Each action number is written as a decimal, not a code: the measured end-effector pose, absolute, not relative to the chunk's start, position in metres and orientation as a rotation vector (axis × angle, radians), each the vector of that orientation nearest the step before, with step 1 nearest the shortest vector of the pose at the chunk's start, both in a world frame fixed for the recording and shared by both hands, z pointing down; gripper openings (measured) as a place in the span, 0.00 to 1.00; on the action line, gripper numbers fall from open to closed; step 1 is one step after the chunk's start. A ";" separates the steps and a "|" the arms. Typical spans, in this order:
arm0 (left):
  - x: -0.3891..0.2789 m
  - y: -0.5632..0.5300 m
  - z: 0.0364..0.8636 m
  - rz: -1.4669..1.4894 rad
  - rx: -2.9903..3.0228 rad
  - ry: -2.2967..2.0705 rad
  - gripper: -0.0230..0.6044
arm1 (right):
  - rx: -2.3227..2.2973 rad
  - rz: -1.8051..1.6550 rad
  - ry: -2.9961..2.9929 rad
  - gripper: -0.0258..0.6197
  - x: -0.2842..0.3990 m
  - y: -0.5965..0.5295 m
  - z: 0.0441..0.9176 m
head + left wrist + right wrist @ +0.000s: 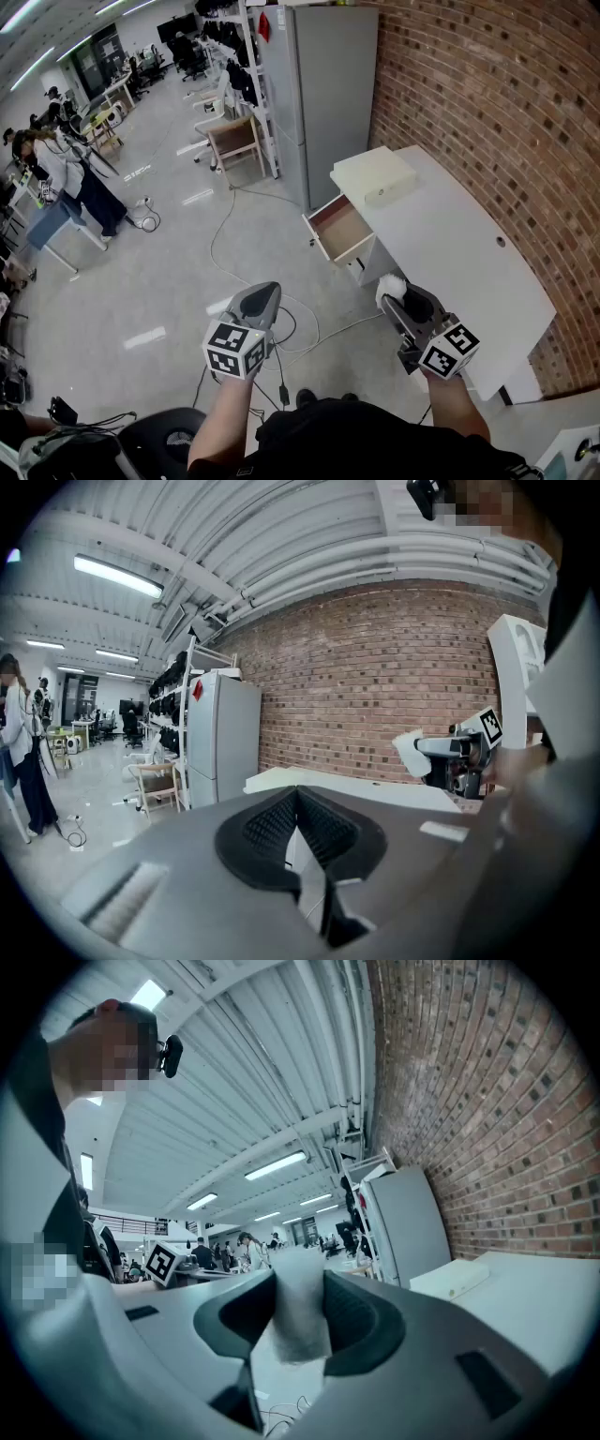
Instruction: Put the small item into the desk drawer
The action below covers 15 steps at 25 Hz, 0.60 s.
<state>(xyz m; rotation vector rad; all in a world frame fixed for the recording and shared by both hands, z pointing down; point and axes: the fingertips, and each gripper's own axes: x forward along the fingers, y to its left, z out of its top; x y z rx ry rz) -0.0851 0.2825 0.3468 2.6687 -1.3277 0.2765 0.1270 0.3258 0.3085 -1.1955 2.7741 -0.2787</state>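
In front of a red brick wall (487,103), a long white desk (459,244) runs away from the person. Near its far end the white desk drawer with a brown inside (339,230) stands pulled out over the pale grey floor (169,272). A flat cream box (375,175) lies on the desk top just behind the drawer, and a tall grey cabinet (319,94) stands beyond it.

The right gripper (401,302) is held roughly level beside the near part of the desk, well short of the drawer. Its jaws are partly apart and clamped on the small white soft item (298,1326), which fills the gap between the dark pads (361,1316) and sticks out past the tips. In the head view the item (391,284) shows as a pale tuft at the gripper's front end.

The left gripper (261,295) hangs over the floor, near the right one but apart from it and tilted slightly down. Its jaws are pressed together with nothing between them.

A black cable (220,234) trails across the floor, and people (66,173) stand far off at the left.
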 end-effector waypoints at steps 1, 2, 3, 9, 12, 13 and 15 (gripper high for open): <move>-0.088 0.280 0.347 0.271 2.667 -1.333 0.06 | -1.194 -0.274 2.779 0.27 0.123 0.324 0.309; -0.091 0.278 0.347 0.267 2.666 -1.338 0.06 | -1.193 -0.271 2.784 0.27 0.120 0.322 0.309; -0.094 0.276 0.347 0.264 2.665 -1.342 0.06 | -1.192 -0.269 2.788 0.27 0.117 0.320 0.309; -0.112 0.269 0.349 0.251 2.663 -1.349 0.06 | -1.206 -0.272 2.794 0.27 0.104 0.316 0.314; -0.127 0.266 0.350 0.235 2.646 -1.368 0.06 | -1.223 -0.268 2.802 0.27 0.098 0.316 0.315; -0.132 0.265 0.350 0.231 2.640 -1.376 0.06 | -1.234 -0.267 2.802 0.27 0.097 0.316 0.314; -0.143 0.265 0.350 0.227 2.629 -1.390 0.06 | -1.258 -0.265 2.799 0.27 0.095 0.315 0.315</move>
